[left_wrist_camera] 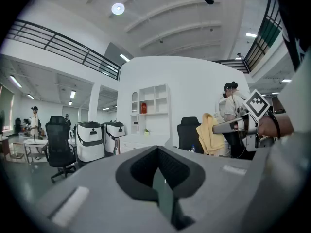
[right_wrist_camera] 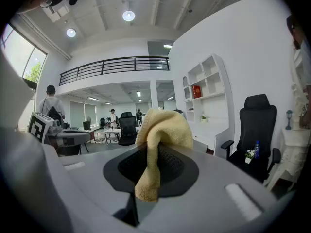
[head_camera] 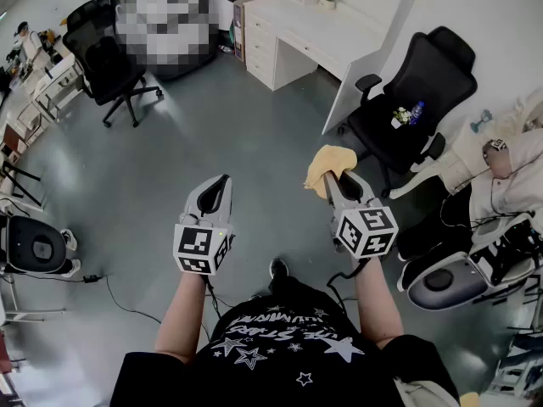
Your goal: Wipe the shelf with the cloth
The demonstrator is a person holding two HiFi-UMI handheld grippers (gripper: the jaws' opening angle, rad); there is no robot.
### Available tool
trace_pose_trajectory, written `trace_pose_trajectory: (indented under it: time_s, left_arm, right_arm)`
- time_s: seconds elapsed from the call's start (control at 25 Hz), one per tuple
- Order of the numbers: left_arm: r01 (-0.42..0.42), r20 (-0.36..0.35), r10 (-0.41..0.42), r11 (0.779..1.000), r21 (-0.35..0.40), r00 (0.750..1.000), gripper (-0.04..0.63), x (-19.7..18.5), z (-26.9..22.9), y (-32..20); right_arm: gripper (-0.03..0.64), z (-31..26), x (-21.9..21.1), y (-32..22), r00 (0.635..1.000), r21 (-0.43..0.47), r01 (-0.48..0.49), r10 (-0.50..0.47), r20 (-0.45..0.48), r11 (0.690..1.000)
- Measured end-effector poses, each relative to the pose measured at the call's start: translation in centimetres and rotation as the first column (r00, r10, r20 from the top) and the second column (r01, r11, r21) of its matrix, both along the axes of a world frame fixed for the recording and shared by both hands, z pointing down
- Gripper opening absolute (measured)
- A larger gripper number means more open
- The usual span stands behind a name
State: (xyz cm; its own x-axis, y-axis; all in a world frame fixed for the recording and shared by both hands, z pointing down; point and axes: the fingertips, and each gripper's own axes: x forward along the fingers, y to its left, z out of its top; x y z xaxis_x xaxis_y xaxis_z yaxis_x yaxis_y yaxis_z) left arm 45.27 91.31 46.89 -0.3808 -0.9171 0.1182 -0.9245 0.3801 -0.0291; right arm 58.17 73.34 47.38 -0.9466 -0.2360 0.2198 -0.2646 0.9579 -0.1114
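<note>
My right gripper (head_camera: 333,179) is shut on a yellow cloth (head_camera: 329,163), held at waist height over the grey floor. In the right gripper view the cloth (right_wrist_camera: 160,130) drapes over the closed jaws of the right gripper (right_wrist_camera: 155,152) and hangs down the front. My left gripper (head_camera: 224,181) is beside it to the left, shut with nothing in it; its dark pads meet in the left gripper view (left_wrist_camera: 156,154). The white shelf (right_wrist_camera: 203,89) stands against the wall over a white desk (head_camera: 310,32), a few steps ahead. It also shows as a white shelf (left_wrist_camera: 149,101) from the left gripper.
A black office chair (head_camera: 417,91) with a small plant and a bottle on its seat stands right of the desk. Another black chair (head_camera: 109,66) is at the far left. A person (head_camera: 509,155) sits at the right. A cable (head_camera: 127,308) lies on the floor.
</note>
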Motion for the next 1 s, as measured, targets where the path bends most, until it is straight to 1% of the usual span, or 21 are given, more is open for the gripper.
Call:
trace_pose_trajectory:
  time_s: [0.12,0.32,0.48,0.64,0.76,0.92,1.0]
  left_arm:
    - [0.007,-0.005,-0.007,1.0,-0.016,1.0,0.0,-0.3,0.8,1.4]
    - [0.033,-0.036,-0.035,0.998,-0.053,0.999,0.0,-1.2,1.8,3.0]
    - [0.012,-0.042,-0.015,0.997,-0.081,0.999,0.0,-2.0,2.9,3.8]
    - [-0.004,-0.048,-0.001,0.994,-0.106,0.999,0.0,-3.4,4.5,2.9]
    - [-0.016,-0.057,0.009,0.993,-0.115,0.998,0.0,-5.2,5.1,1.0]
    - [-0.003,-0.011,0.002,0.993,-0.118,1.0,0.0,-9.3,5.7,-3.0]
    - [0.012,-0.001,-0.012,0.993,-0.113,1.0,0.0,-11.5,6.3,-5.4]
  right_arm:
    - [0.074,0.7,-0.2,0.9,1.0,-0.017,-0.009,0.009,-0.005,1.0]
    - [0.074,0.9,-0.4,1.6,1.0,-0.066,-0.017,0.017,-0.012,0.998]
    - [0.074,2.2,-1.1,2.6,0.999,-0.093,-0.025,0.022,-0.028,0.995]
    - [0.074,4.1,-2.5,2.7,0.998,-0.079,-0.02,0.015,-0.063,0.997]
    - [0.074,4.6,-3.8,0.3,0.997,-0.082,-0.045,0.04,-0.065,0.996]
    - [0.075,5.2,-6.6,-5.6,0.996,-0.033,-0.084,0.082,-0.045,0.996]
    - [0.075,6.5,-8.6,-9.2,0.995,-0.041,-0.09,0.089,-0.035,0.995]
